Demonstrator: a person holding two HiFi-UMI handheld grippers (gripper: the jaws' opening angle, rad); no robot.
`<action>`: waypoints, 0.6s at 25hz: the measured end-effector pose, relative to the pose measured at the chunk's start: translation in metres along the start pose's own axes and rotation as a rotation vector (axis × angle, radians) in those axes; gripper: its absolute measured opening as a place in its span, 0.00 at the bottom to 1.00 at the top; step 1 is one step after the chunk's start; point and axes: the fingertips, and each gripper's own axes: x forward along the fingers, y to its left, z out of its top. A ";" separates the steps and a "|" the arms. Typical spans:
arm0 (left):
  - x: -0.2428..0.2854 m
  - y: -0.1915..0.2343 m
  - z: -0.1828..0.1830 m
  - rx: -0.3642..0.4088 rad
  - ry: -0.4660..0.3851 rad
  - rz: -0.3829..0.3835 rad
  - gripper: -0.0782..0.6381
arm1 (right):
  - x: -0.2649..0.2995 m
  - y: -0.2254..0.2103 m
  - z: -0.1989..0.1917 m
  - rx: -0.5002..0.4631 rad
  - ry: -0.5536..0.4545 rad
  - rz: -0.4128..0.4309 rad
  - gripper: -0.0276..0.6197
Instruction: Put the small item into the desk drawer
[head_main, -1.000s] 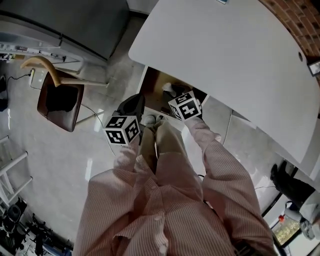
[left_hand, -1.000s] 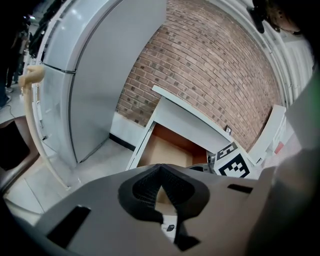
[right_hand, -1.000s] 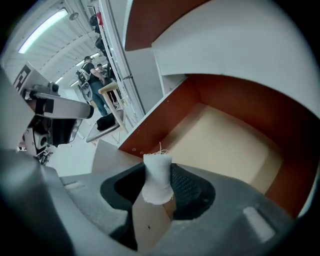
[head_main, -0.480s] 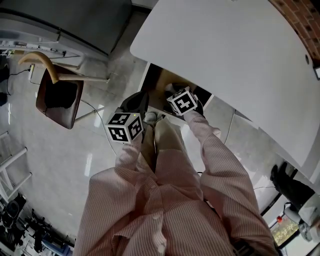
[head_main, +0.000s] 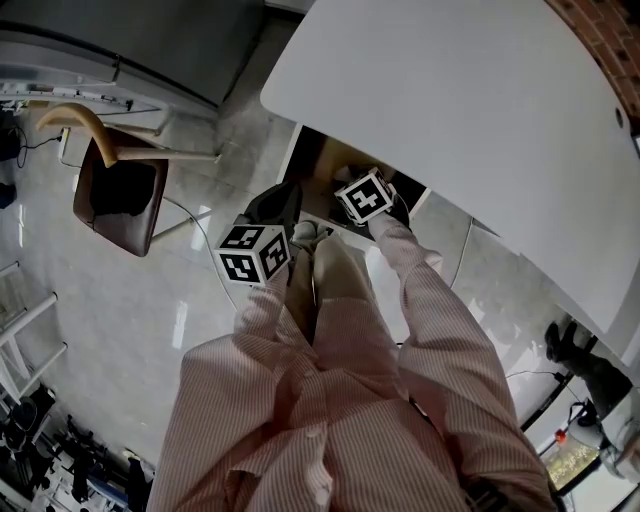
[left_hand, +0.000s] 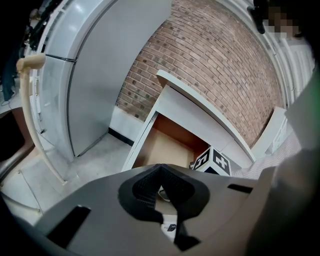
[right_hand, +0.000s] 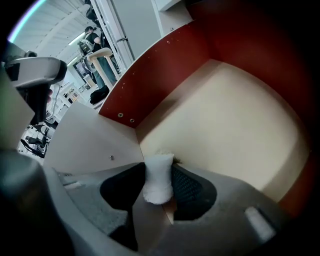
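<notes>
The desk drawer (head_main: 325, 160) stands pulled out under the white desk top (head_main: 450, 90). In the right gripper view its pale floor (right_hand: 235, 125) and red-brown side walls fill the frame. My right gripper (right_hand: 161, 167) is shut on a small white padded item (right_hand: 158, 177), which it holds low over the drawer's near corner. Its marker cube (head_main: 362, 196) sits at the drawer's front in the head view and also shows in the left gripper view (left_hand: 212, 162). My left gripper (left_hand: 161, 170) hangs in front of the drawer, shut, with nothing in it.
A brown chair with a curved wooden back (head_main: 115, 190) stands on the pale tiled floor to the left. A grey cabinet (head_main: 150, 40) stands behind it and a brick wall (left_hand: 215, 55) behind the desk. The person's legs and shoe (head_main: 305, 232) are just before the drawer.
The right gripper's cube has shifted slightly up the head view, further over the open drawer, with the white item in it. The left gripper has edged a little towards the drawer.
</notes>
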 end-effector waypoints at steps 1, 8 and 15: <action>0.000 0.000 0.000 0.001 0.001 0.000 0.11 | 0.000 0.001 -0.003 0.006 0.016 0.004 0.29; -0.005 -0.002 -0.001 -0.004 0.013 -0.006 0.11 | 0.001 0.009 0.004 0.024 -0.036 0.044 0.32; -0.024 -0.013 0.012 0.001 0.020 -0.013 0.11 | -0.038 0.010 0.025 0.002 -0.113 -0.030 0.31</action>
